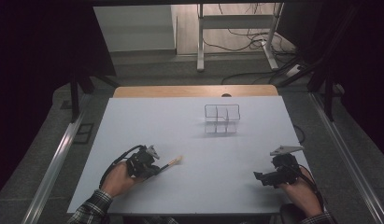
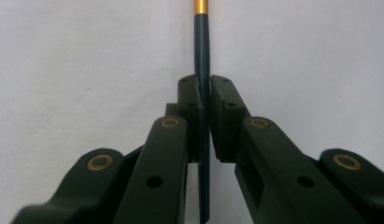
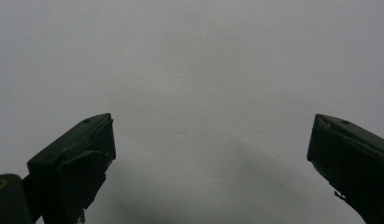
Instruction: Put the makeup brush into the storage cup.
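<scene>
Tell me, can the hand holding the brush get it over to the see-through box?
Probably yes. The left gripper is shut on the brush, and only bare white table lies between it and the clear divided box.

My left gripper (image 2: pixel 204 116) matt black plastic with brass-coloured rivets, clamped brush (image 2: pixel 202 56) smooth dark handle, glossy gold metal band ahead, matt white table (image 2: pixel 87 70) beneath, clear plastic organizer (image 1: pixel 221 119) beyond.
</scene>
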Available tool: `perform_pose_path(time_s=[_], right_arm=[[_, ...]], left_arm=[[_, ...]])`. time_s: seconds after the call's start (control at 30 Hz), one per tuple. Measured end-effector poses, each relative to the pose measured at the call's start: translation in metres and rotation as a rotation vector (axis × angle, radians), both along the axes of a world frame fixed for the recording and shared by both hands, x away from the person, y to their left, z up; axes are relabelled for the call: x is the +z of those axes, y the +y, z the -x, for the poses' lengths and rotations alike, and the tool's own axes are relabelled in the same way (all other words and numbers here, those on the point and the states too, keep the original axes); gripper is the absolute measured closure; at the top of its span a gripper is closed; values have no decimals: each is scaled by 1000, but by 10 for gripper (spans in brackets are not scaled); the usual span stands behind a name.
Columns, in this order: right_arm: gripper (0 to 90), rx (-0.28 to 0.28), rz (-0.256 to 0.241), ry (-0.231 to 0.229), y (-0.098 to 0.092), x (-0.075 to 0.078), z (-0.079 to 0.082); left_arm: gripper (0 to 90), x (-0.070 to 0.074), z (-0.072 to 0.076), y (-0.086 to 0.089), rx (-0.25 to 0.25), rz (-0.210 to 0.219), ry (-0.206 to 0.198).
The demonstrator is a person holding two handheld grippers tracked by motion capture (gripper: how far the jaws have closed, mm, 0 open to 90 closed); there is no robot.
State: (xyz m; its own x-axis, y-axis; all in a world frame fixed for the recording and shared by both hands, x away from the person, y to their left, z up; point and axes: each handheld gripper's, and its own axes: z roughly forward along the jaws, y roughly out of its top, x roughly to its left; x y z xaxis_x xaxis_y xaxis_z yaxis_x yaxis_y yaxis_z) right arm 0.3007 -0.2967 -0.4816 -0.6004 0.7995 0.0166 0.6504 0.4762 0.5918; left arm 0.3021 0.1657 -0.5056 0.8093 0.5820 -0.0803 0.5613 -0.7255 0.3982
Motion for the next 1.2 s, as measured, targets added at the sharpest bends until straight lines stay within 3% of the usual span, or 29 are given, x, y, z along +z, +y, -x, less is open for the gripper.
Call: perform_pose_path(time_s=[0.27,0.3,0.53,0.7,1.2], right_arm=[[7,0,-8,-3,0,0,0],[7,-2,-18,-5,0,1,0],[0,3,-39,-10,-1,2,0],[0,0,-87,-31,-2,5,-1],[0,38,-135,-83,5,12,1]], left_arm=[[836,7,1,1,15,58,-30],[836,9,2,2,23,82,-39],[836,14,3,9,30,149,-54],[836,18,5,13,35,194,-69],[836,28,12,18,50,335,-120]])
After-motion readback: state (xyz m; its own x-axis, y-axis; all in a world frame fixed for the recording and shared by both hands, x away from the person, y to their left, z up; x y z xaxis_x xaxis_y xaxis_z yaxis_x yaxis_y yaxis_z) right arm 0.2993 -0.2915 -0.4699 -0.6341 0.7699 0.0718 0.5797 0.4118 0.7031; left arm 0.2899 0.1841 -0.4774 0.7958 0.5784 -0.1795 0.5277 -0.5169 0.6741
